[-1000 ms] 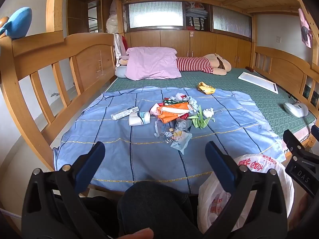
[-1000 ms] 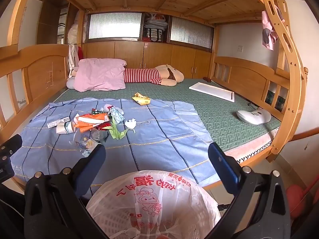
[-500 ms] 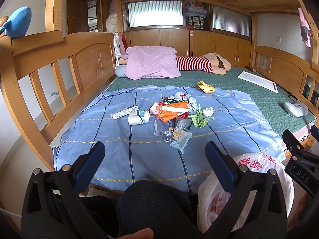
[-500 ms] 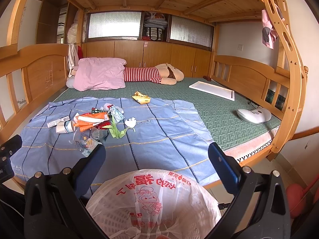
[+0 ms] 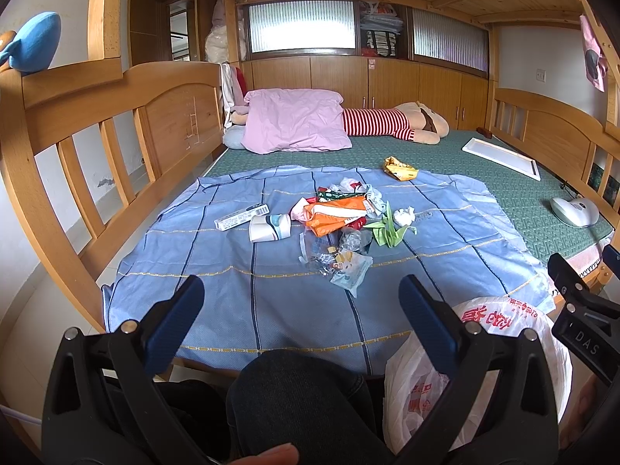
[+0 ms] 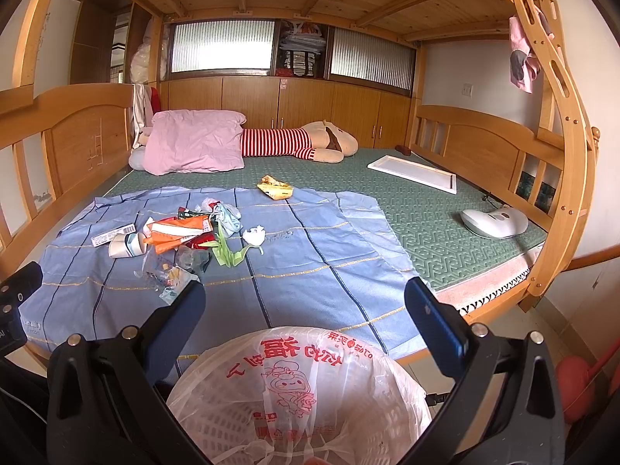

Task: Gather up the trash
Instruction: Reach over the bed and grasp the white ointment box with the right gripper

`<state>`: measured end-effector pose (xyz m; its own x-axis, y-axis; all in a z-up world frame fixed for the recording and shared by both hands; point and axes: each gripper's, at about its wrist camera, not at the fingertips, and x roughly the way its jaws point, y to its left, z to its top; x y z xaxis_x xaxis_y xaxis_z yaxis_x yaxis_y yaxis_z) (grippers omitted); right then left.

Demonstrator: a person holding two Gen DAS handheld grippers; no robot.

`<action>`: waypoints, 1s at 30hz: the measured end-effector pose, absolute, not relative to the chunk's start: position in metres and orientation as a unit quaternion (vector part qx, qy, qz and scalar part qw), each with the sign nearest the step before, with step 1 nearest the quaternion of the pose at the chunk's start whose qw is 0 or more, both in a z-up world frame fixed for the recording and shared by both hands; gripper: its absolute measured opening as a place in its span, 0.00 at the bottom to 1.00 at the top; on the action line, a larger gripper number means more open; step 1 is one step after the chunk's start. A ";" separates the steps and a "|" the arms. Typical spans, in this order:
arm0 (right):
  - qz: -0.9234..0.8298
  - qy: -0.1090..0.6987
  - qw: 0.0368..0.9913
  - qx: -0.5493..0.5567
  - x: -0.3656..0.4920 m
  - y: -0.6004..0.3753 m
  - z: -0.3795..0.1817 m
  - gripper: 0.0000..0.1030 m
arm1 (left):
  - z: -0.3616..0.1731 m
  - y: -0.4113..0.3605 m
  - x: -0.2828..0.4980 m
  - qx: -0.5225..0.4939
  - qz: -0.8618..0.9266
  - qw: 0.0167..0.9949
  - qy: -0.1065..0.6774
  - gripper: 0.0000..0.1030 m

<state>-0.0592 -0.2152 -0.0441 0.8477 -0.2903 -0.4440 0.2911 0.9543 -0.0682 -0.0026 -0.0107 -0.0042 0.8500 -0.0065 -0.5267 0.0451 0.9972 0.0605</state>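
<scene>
A pile of trash lies on the blue sheet [image 5: 271, 294]: an orange wrapper [image 5: 335, 217], a white paper cup [image 5: 269, 227], a long white box [image 5: 240, 217], green folded paper [image 5: 389, 230], crumpled tissue [image 5: 404, 216] and clear wrappers [image 5: 347, 265]. A yellow wrapper [image 5: 399, 169] lies farther back. A basket lined with a white plastic bag [image 6: 298, 391] stands below the right gripper. My left gripper [image 5: 300, 306] is open and empty, short of the pile. My right gripper [image 6: 306, 310] is open and empty above the basket.
The bed has wooden rails [image 5: 77, 128] on both sides. A pink pillow [image 5: 294, 120], a striped plush toy [image 5: 387, 124], a white board [image 5: 500, 157] and a white device [image 5: 575, 211] lie on the green mat. The person's knee [image 5: 294, 391] is at the bed edge.
</scene>
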 end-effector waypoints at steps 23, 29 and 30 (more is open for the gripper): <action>-0.116 0.315 0.942 -0.011 0.012 -0.208 -0.078 0.97 | -0.049 0.092 0.125 -0.072 -0.053 0.932 0.350 0.96; -0.070 0.374 0.924 0.025 0.059 -0.191 -0.092 0.81 | -0.078 0.124 0.215 -0.074 -0.044 0.905 0.417 0.60; -0.060 0.384 0.921 0.033 0.072 -0.184 -0.093 0.71 | -0.084 0.132 0.226 -0.083 -0.035 0.901 0.425 0.60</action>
